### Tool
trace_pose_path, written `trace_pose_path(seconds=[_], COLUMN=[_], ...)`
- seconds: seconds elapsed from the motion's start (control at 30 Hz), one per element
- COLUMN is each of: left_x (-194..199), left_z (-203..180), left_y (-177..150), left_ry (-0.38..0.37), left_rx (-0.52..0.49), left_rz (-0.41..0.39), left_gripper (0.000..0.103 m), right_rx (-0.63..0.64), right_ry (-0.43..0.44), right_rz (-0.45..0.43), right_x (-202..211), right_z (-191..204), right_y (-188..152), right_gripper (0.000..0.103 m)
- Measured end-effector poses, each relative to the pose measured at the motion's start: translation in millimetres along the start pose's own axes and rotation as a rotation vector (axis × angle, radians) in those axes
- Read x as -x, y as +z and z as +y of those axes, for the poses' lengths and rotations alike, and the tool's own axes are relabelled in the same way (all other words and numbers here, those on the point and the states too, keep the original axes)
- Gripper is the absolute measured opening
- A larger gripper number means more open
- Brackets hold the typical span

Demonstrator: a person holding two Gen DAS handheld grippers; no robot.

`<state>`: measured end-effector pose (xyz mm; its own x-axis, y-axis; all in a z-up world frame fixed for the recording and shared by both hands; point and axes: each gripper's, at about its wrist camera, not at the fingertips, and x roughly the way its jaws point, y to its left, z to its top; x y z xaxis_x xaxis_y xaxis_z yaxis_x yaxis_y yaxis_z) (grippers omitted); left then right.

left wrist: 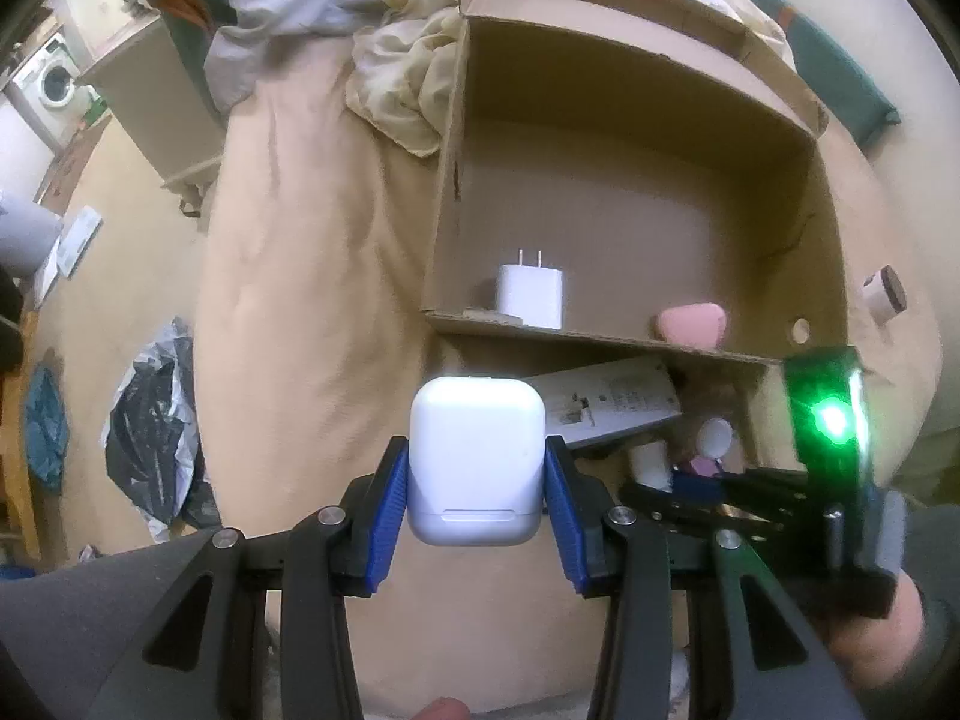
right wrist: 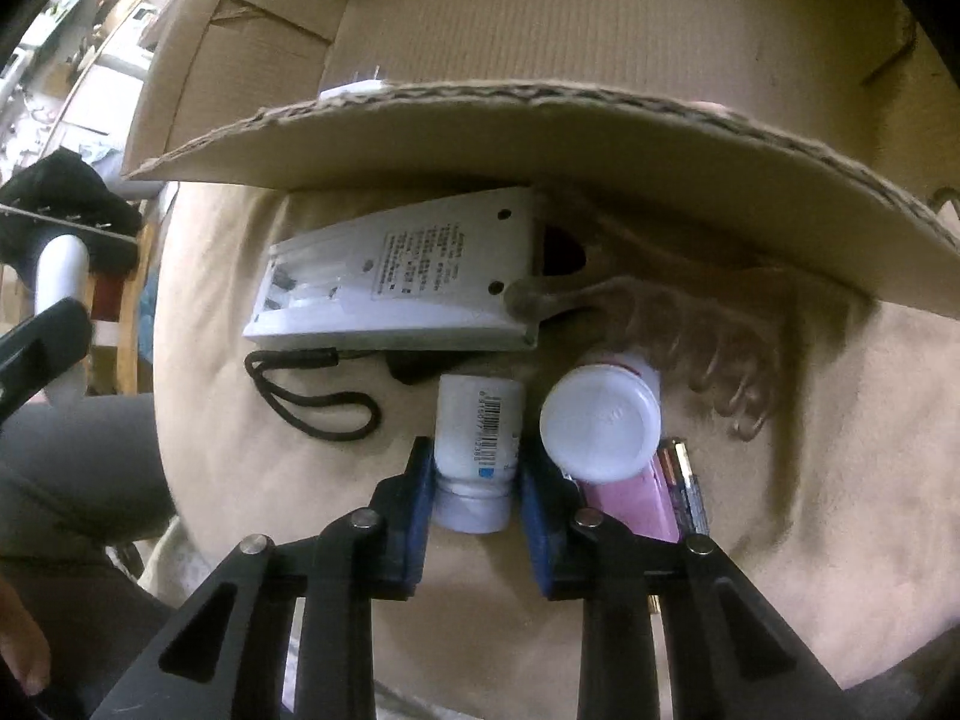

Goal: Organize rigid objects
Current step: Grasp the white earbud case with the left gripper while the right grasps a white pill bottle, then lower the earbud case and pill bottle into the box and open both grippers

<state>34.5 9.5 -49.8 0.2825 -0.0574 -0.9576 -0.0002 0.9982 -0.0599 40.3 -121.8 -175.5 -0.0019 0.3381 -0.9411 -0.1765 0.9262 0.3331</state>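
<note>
Blue-padded left gripper [left wrist: 476,480] clamps a white rounded plastic earbud case [left wrist: 476,457] by its sides, long axis along the fingers, above the beige bedspread [left wrist: 300,300]. Right gripper [right wrist: 477,489] brackets a small white plastic bottle [right wrist: 477,444] lying on the bedspread, cap toward the camera; pads at its sides, firm contact unclear. Beside it: pink tube with white cap [right wrist: 600,420], white remote [right wrist: 402,276]. Beyond, open cardboard box [left wrist: 600,120] holds a white charger [left wrist: 529,294] and pink case [left wrist: 691,324]. Washing machine [left wrist: 51,84] far left.

A beige-covered bed [left wrist: 288,312] fills the room – crumpled bedding [left wrist: 396,78] heaped behind, a washing machine [left wrist: 51,84] far left.
</note>
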Motion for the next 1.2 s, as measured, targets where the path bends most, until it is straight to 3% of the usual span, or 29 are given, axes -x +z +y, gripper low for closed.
trace_pose_path(seconds=[0.43, 0.63, 0.87, 1.2], left_x=[-7, -3, 14, 42], left_z=[-4, -6, -11, -20], left_y=[-5, -7, -2, 35], left_ry=[0.080, 0.070, 0.046, 0.034], left_rx=[-0.056, -0.069, -0.073, -0.091], left_rz=[-0.015, -0.019, -0.054, -0.113], left_gripper=[0.040, 0.040, 0.040, 0.040], right_rx=[-0.037, -0.024, -0.044, -0.054], right_ry=[0.060, 0.113, 0.148, 0.117], right_rz=[-0.037, -0.067, -0.183, -0.336], right_x=[35, 62, 116, 174], right_z=[-15, -12, -24, -34], right_y=[-25, -36, -36, 5], right_gripper=[0.029, 0.029, 0.029, 0.029])
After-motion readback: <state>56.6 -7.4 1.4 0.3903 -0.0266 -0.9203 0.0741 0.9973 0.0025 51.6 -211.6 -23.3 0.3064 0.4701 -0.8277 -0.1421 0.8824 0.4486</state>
